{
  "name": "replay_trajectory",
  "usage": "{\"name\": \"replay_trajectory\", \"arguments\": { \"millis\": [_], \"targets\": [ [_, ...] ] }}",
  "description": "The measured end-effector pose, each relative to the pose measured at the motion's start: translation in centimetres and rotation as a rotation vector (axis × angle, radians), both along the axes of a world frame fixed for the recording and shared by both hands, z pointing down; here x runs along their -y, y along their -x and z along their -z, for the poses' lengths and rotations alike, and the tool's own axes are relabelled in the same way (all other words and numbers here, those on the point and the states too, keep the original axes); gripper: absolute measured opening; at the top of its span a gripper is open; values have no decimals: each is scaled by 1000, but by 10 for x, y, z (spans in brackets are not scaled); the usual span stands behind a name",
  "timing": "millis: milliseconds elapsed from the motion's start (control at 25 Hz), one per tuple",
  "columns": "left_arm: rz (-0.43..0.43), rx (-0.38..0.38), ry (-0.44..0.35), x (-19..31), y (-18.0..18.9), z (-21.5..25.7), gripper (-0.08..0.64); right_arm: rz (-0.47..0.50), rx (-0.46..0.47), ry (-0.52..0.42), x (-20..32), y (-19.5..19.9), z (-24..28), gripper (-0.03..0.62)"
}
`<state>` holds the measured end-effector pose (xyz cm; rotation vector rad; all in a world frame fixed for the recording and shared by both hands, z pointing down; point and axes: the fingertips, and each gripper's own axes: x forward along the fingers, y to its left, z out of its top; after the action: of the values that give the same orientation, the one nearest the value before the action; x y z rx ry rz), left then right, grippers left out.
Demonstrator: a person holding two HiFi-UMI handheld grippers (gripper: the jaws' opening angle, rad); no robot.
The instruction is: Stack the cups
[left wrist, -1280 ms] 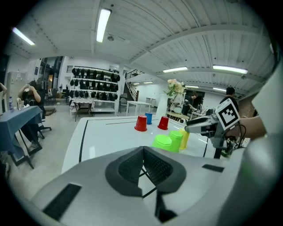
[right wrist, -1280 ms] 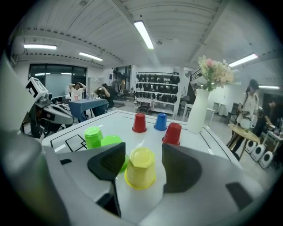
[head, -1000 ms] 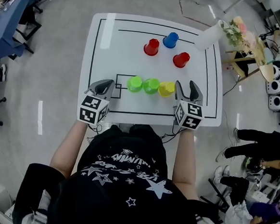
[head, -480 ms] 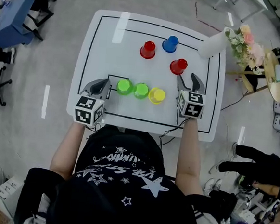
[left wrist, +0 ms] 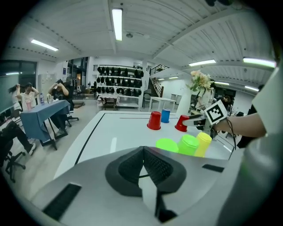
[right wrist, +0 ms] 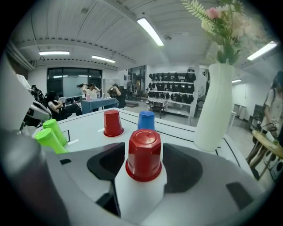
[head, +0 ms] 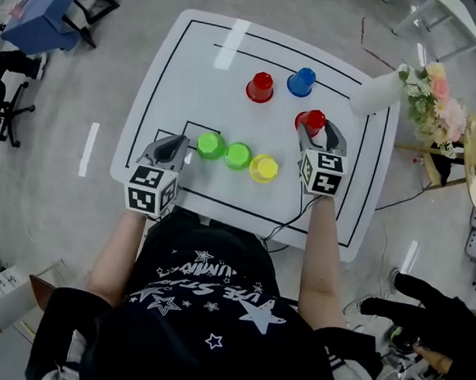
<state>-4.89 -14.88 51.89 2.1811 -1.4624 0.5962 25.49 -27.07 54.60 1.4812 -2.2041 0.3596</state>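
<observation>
Six upturned cups stand on the white table [head: 173,73]. At the back are a red cup [head: 260,87] and a blue cup [head: 301,82]. A second red cup [head: 313,119] stands at the right. In front, two green cups [head: 210,145] [head: 238,155] and a yellow cup [head: 263,167] form a row. My right gripper [head: 317,131] straddles the right red cup [right wrist: 143,152]. Its jaws have just been opening and stand clear of the cup on both sides. My left gripper [head: 182,145] is shut and empty, just left of the green cups [left wrist: 167,145].
A white vase [head: 377,91] with flowers stands at the table's far right corner, close behind the right gripper [right wrist: 143,154]. A black rectangle is drawn on the table. A blue table [head: 47,14] and chairs stand far left.
My right gripper has moved forward past the yellow cup and now has the right red cup between its jaws. The left gripper has barely shifted.
</observation>
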Motion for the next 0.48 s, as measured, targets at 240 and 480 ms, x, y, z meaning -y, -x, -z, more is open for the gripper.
{"name": "replay_trajectory", "arguments": {
  "millis": [240,480],
  "targets": [
    [1,8,-6,-4,-3,1,12,22,-12,3,0,2,-1,238],
    [-20,-13,-31,-5,3,6,12,23,8,-50,-20,13,36,235]
  ]
}}
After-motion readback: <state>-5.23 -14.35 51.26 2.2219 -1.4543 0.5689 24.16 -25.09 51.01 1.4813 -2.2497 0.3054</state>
